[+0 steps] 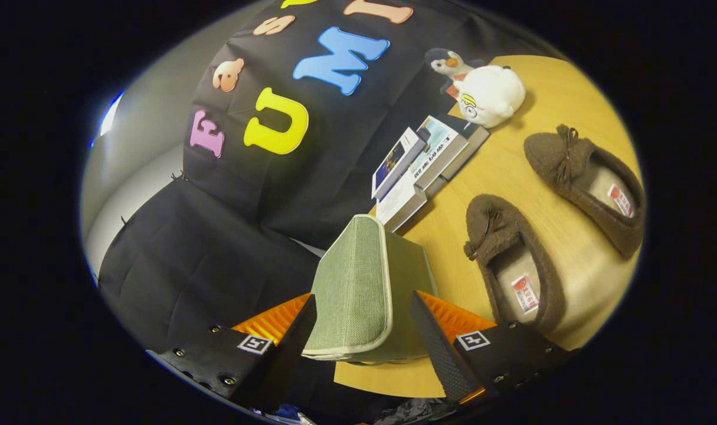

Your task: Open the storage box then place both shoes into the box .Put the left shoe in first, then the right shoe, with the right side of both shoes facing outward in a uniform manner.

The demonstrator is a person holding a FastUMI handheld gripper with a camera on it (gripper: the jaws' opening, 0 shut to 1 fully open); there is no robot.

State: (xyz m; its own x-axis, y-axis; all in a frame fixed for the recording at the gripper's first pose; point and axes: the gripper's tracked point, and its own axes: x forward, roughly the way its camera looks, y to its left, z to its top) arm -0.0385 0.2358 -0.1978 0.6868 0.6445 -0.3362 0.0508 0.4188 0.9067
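Observation:
My gripper point(364, 321) is shut on the near end of the green fabric storage box lid point(352, 289), one finger on each side of it. The lid has a pale trim and stands raised on edge between the fingers, hiding the box beneath it. Beyond the right finger, two brown fuzzy slippers with bows lie on the wooden table point(452, 236). The nearer slipper point(511, 260) lies just past the fingertip, and the farther slipper point(588, 183) lies past it, apart from it. Both have their openings facing up.
A pile of books point(423, 165) lies on the table beyond the lid, by the booth's black cloth wall. A white plush toy point(491, 94) and a small penguin toy point(449, 62) sit behind the books. The table edge runs just below the fingers.

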